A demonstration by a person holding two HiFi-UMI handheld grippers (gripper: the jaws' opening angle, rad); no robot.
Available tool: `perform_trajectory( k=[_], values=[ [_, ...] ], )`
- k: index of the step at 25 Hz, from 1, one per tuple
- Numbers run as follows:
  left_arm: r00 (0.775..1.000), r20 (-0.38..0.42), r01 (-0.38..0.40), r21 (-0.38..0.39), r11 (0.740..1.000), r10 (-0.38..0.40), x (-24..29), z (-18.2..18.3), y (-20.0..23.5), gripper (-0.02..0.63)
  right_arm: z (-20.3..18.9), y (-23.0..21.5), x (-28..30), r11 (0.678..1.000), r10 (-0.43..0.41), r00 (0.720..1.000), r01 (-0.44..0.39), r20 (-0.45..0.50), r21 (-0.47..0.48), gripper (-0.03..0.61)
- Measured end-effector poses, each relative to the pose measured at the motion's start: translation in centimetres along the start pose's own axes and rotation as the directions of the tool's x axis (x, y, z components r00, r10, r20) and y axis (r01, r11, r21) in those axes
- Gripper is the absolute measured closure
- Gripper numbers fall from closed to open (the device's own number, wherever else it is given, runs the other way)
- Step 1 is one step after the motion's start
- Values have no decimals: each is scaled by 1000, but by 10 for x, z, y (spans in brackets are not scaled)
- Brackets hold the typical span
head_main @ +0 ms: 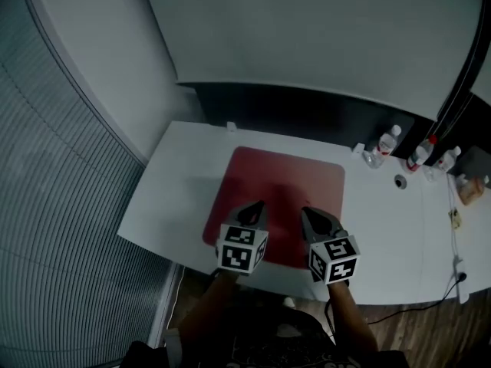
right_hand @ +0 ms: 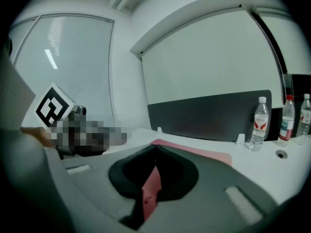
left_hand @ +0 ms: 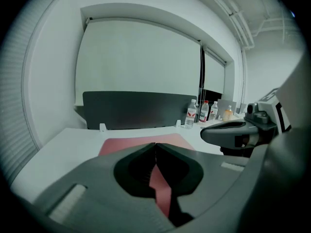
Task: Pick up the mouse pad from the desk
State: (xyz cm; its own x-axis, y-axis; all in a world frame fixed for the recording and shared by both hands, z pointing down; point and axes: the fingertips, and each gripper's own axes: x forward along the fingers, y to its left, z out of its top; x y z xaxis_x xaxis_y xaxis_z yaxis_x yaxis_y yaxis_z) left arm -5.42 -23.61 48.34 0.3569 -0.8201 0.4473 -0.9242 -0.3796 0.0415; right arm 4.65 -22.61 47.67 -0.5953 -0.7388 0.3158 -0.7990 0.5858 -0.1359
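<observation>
A large red mouse pad [head_main: 284, 194] lies flat on the white desk [head_main: 184, 182]. My left gripper [head_main: 259, 205] hovers over the pad's near left part, jaws shut with nothing between them. My right gripper [head_main: 304, 211] hangs over the pad's near middle, also shut and empty. Both point toward the far wall, tilted slightly down. In the left gripper view the pad [left_hand: 136, 143] shows past the closed tips [left_hand: 155, 144], with the right gripper [left_hand: 233, 130] at the right. In the right gripper view the pad [right_hand: 204, 152] lies beyond the closed tips [right_hand: 155, 145].
Three water bottles [head_main: 390, 140] [head_main: 423, 152] [head_main: 449, 158] stand at the desk's far right by a dark partition [head_main: 307, 113]. A cable hole [head_main: 400, 181] and a small orange item [head_main: 468, 190] lie near them. A window blind [head_main: 54, 228] runs along the left.
</observation>
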Motion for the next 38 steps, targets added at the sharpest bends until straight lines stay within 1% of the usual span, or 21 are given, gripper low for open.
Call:
perform_trajectory(
  k=[4, 9, 14, 18, 22, 26, 33, 38],
  values=[
    [999, -26, 41, 2, 999, -41, 12, -7, 16, 607, -3, -6, 9, 998, -55, 998, 55, -13, 19, 577],
    [996, -27, 89, -5, 996, -89, 26, -20, 35, 607, -11, -17, 15, 992, -119, 993, 120, -23, 33, 577],
    [995, -48, 88, -9, 996, -88, 40, -31, 56, 606, -20, -33, 17, 982, -181, 983, 183, -39, 52, 577],
    [995, -56, 84, -17, 996, -85, 52, -37, 70, 604, -30, -48, 18, 972, -226, 972, 229, -58, 50, 575],
    [995, -80, 64, -25, 998, -66, 61, -47, 84, 601, -44, -60, 21, 967, -245, 965, 250, -89, 57, 573],
    [992, -112, 48, -31, 998, -51, 67, -61, 97, 559, -54, -69, 24, 964, -248, 962, 257, -113, 71, 559],
    [985, -162, 57, -29, 998, -61, 80, -79, 116, 491, -69, -91, 29, 953, -280, 948, 293, -150, 76, 538],
    [980, -190, 52, -44, 998, -59, 88, -89, 131, 435, -84, -102, 34, 949, -279, 943, 300, -181, 99, 495]
  ],
)
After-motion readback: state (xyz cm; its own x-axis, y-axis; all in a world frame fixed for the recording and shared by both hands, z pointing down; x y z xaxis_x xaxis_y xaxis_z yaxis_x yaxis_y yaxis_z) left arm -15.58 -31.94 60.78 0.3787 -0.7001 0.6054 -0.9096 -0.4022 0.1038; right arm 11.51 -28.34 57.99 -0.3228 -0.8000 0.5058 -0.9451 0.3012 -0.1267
